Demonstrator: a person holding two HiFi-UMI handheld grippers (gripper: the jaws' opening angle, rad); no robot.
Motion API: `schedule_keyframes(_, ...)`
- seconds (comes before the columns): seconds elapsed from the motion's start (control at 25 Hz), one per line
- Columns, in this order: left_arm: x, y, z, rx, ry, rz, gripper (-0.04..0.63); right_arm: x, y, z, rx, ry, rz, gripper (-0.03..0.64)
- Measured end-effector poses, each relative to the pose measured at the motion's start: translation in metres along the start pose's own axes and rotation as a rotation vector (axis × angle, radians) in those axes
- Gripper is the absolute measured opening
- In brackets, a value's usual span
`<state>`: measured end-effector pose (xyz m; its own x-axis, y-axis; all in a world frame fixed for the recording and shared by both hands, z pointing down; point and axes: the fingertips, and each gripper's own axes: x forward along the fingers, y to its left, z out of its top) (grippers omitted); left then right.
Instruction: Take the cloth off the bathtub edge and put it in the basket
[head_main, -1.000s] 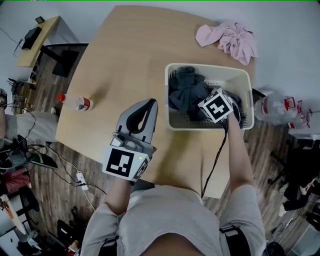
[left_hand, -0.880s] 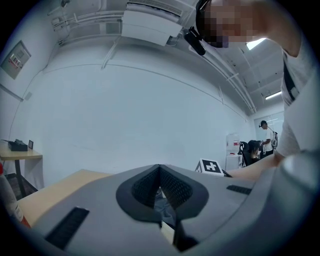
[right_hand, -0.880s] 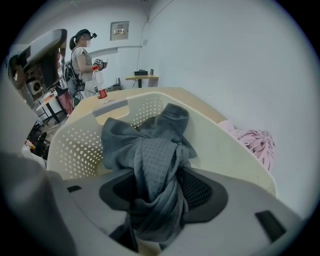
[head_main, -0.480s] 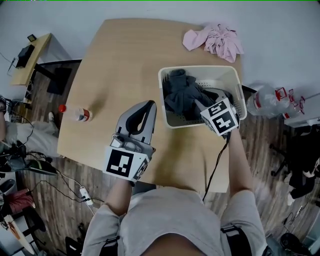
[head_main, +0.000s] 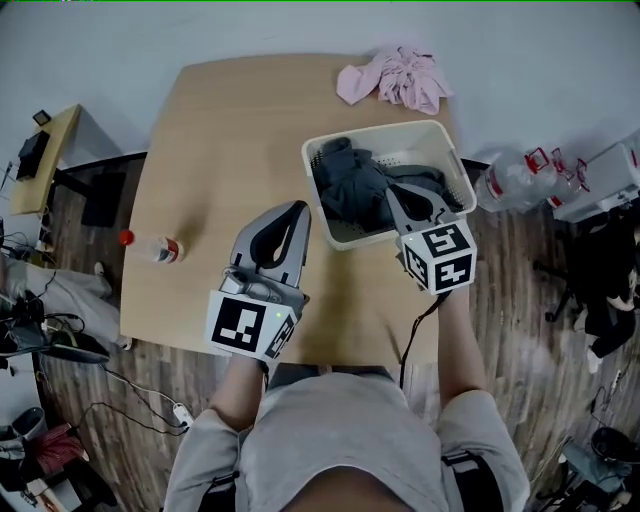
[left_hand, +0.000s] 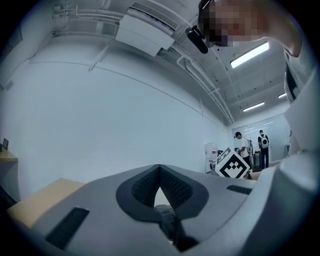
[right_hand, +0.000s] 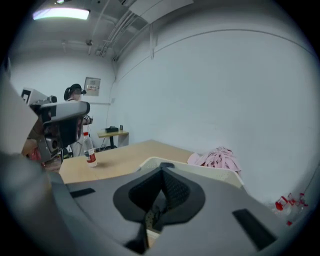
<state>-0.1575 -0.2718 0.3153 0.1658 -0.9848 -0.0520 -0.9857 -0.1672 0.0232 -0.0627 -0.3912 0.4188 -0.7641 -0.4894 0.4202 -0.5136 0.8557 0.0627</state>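
A dark grey cloth (head_main: 350, 187) lies bunched inside the white perforated basket (head_main: 432, 138) on the wooden table (head_main: 230, 130). My right gripper (head_main: 392, 188) hovers over the basket's near right part, just above the cloth, with its jaws shut and nothing between them. In the right gripper view (right_hand: 161, 171) the jaws meet, with the basket's rim (right_hand: 200, 170) beyond them. My left gripper (head_main: 302, 207) rests shut and empty on the table just left of the basket; in the left gripper view (left_hand: 159, 167) its jaws are together. No bathtub is in view.
A pink cloth (head_main: 395, 78) lies crumpled at the table's far edge behind the basket. A small bottle with a red cap (head_main: 150, 247) lies near the table's left edge. Clear plastic bottles (head_main: 510, 180) stand on the floor to the right.
The right gripper has drawn back from deep in the basket toward the near rim, without the dark cloth. The left gripper has not moved.
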Motion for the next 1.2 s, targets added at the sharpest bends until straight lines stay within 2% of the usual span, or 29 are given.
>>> schedule_keyframes(0.2, -0.008, -0.013, 0.006, -0.001, -0.012, -0.072, -0.003, -0.038, 0.025, 0.014, 0.101, -0.112, -0.049, 0.009)
schedule_keyframes(0.4, -0.019, -0.028, 0.012, 0.002, -0.024, -0.143, -0.003, -0.075, 0.047, 0.026, 0.128, -0.179, -0.097, 0.009)
schedule_keyframes(0.76, -0.042, -0.054, 0.023, 0.001, -0.049, -0.25, -0.003, -0.133, 0.073, 0.032, 0.167, -0.248, -0.197, 0.011)
schedule_keyframes(1.2, -0.076, -0.07, 0.032, 0.006, -0.072, -0.33, -0.003, -0.184, 0.105, 0.028, 0.18, -0.299, -0.318, 0.011)
